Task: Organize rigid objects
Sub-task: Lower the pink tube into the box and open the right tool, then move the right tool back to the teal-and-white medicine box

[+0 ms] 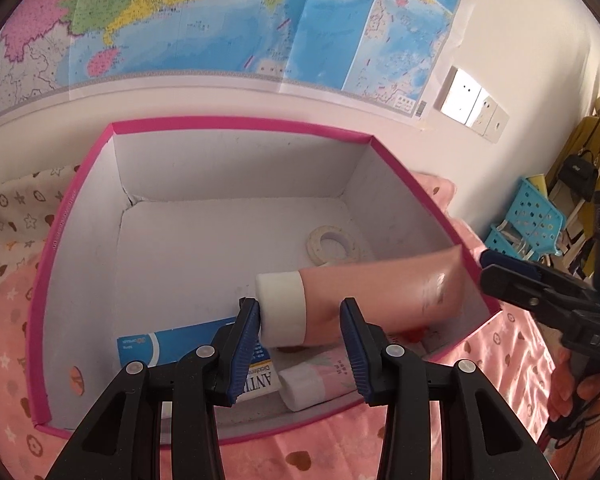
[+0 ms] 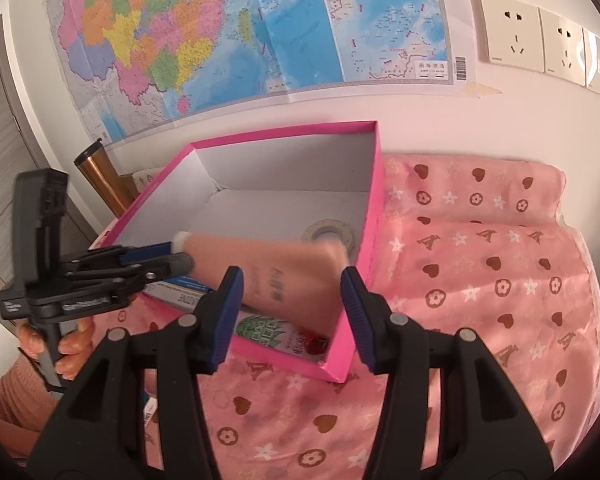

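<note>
From the left wrist, the left gripper [image 1: 300, 336] hangs over the pink box [image 1: 236, 126], its left pad touching the white cap of a peach tube [image 1: 380, 300] slanting across the box above a blue carton [image 1: 172, 346]; I cannot tell if it is clenched. A tape roll [image 1: 332, 244] lies deeper inside the box. From the right wrist, the right gripper [image 2: 292, 312] stands released at the box's near corner, the tube [image 2: 268, 268] beyond its pads.
</note>
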